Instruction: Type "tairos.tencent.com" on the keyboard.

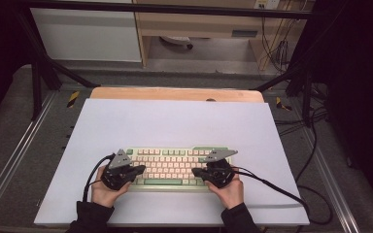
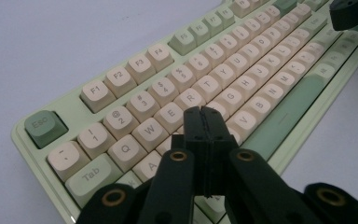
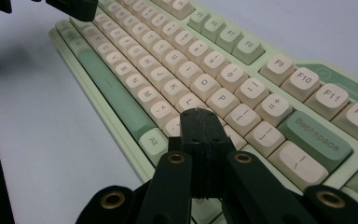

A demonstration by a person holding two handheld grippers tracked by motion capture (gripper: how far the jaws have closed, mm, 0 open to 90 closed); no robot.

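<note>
A pale green keyboard (image 1: pixel 172 166) with cream and green keys lies on the white mat near the front. My left gripper (image 1: pixel 140 169) hovers over the keyboard's left end, jaws pressed together with nothing between them. In the left gripper view its tips (image 2: pixel 202 112) sit just above the keys (image 2: pixel 193 98) near the letter row. My right gripper (image 1: pixel 195 172) hangs over the right end, also shut and empty. In the right gripper view its tips (image 3: pixel 199 113) hover over the keys left of the Backspace key (image 3: pixel 314 137).
The white mat (image 1: pixel 175 126) covers a wooden table (image 1: pixel 175 93). Black cables (image 1: pixel 272 187) trail from both grippers toward the front and right. Dark frame bars and more cables stand beyond the table's edges.
</note>
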